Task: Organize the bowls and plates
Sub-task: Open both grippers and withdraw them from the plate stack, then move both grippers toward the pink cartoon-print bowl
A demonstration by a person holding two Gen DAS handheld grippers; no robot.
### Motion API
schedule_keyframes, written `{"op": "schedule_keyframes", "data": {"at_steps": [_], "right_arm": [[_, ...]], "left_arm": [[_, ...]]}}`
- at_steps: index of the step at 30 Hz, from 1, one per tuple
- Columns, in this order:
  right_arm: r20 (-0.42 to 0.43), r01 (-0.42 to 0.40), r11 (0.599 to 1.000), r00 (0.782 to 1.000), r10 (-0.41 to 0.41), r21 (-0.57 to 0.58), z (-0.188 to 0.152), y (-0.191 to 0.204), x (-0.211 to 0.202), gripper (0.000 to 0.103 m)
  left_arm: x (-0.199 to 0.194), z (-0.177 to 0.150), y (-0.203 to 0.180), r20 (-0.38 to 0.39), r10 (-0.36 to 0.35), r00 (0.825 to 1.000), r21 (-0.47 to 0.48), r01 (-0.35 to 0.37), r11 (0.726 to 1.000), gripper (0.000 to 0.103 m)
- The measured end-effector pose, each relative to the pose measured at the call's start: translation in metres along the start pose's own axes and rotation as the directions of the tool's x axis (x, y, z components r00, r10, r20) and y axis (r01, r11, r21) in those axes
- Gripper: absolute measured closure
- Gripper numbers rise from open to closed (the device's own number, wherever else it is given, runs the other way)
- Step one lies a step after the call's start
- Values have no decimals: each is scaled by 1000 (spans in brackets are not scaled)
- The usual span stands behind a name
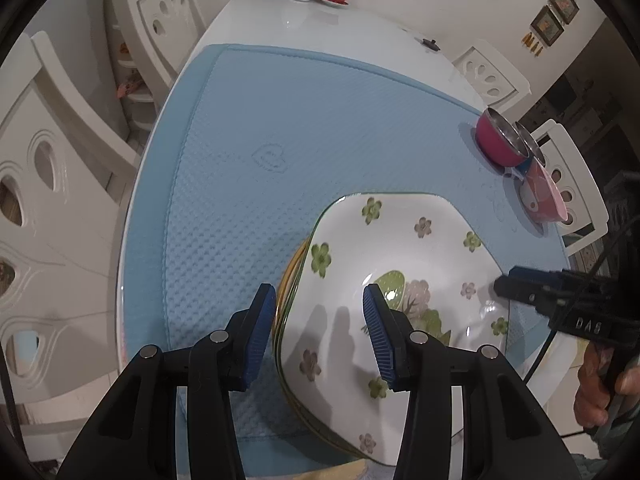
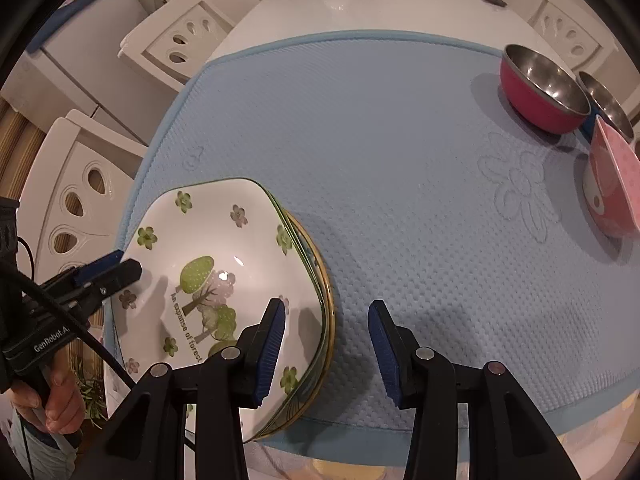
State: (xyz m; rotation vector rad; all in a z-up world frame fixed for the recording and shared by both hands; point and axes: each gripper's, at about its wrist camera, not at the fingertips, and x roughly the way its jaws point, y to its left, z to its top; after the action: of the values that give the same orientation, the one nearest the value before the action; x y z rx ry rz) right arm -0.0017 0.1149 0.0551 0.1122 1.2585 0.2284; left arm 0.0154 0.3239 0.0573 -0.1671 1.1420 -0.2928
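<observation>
Through the left wrist view, our left gripper (image 1: pixel 320 320) hangs with jaws apart astride the left rim of the white square flower-printed ceramic plate (image 1: pixel 400 248), topping a gold-rimmed stack at the near edge of the blue textured mat (image 1: pixel 320 120), seemingly to square it.

Through the right wrist view, our right gripper (image 2: pixel 326 340), likewise spread, straddles the stack's right rim; the metal-lined red bowl (image 2: pixel 540 92) waits by the mat's far right corner.

One stack of plates (image 2: pixel 224 248), three bowls (image 2: pixel 544 92), two claws (image 2: pixel 326 344).

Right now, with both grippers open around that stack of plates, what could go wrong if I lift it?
The floral plate sits skewed on the gold-rimmed plates beneath, so a grip could catch only part of the stack. The stack overhangs the blue mat's near edge and might tip. The left gripper and right gripper straddle opposite rims; uneven closing could tilt it.
</observation>
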Motion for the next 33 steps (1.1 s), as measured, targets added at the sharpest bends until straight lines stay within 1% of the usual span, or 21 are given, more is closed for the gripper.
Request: {"op": "schedule_keyframes", "data": {"at_steps": [6, 8, 12, 15, 17, 20, 21, 22, 23, 25, 26, 27, 28, 29, 31, 33], "right_arm": [[-37, -2, 1000, 999, 2, 11, -11, -5, 0, 61], [-36, -6, 1000, 999, 7, 21, -14, -11, -4, 61], [-25, -24, 998, 999, 25, 64, -16, -34, -15, 61], [-19, -63, 992, 998, 66, 113, -17, -57, -22, 59], [-8, -89, 989, 996, 91, 118, -17, -76, -31, 59], [16, -82, 993, 997, 81, 80, -17, -99, -48, 56], [24, -70, 995, 997, 68, 66, -16, -106, -53, 53], [40, -56, 997, 998, 54, 52, -15, -117, -62, 50], [59, -44, 998, 997, 42, 42, -16, -125, -69, 46], [91, -19, 999, 996, 15, 37, -16, -147, -82, 42], [102, -8, 999, 995, 4, 44, -17, -161, -88, 36], [114, -4, 999, 993, -3, 55, -17, -177, -94, 34], [122, -2, 998, 992, -6, 64, -18, -187, -97, 33], [128, 3, 997, 992, -13, 76, -17, -204, -101, 33], [130, 18, 995, 991, -31, 98, -14, -231, -105, 33], [132, 31, 991, 990, -48, 128, -8, -259, -108, 33]], "left_arm": [[0, 14, -4, 21, 7, 1000, 4, -7, 1000, 60], [-1, 19, -10, 31, 5, 1000, 6, -5, 1000, 60], [-1, 29, -34, 42, 11, 999, 38, -12, 999, 60], [-3, 35, -60, 58, 5, 998, 66, -9, 998, 60], [-4, 40, -84, 74, 8, 997, 87, -14, 996, 60], [-4, 45, -122, 92, 20, 996, 112, -31, 993, 59], [-2, 47, -139, 95, 12, 995, 120, -24, 992, 56], [-1, 50, -152, 95, 7, 995, 126, -19, 992, 48], [2, 52, -165, 94, 5, 996, 134, -18, 991, 42], [8, 56, -197, 105, 2, 995, 166, -19, 986, 42], [11, 57, -210, 108, 0, 994, 182, -19, 983, 42], [15, 59, -223, 110, -5, 994, 195, -17, 981, 42], [21, 61, -241, 108, -20, 994, 207, -3, 978, 42], [25, 62, -250, 103, -30, 994, 209, 8, 978, 42], [41, 68, -277, 80, -75, 994, 202, 57, 978, 42], [53, 72, -296, 68, -108, 992, 196, 93, 976, 42]]}}
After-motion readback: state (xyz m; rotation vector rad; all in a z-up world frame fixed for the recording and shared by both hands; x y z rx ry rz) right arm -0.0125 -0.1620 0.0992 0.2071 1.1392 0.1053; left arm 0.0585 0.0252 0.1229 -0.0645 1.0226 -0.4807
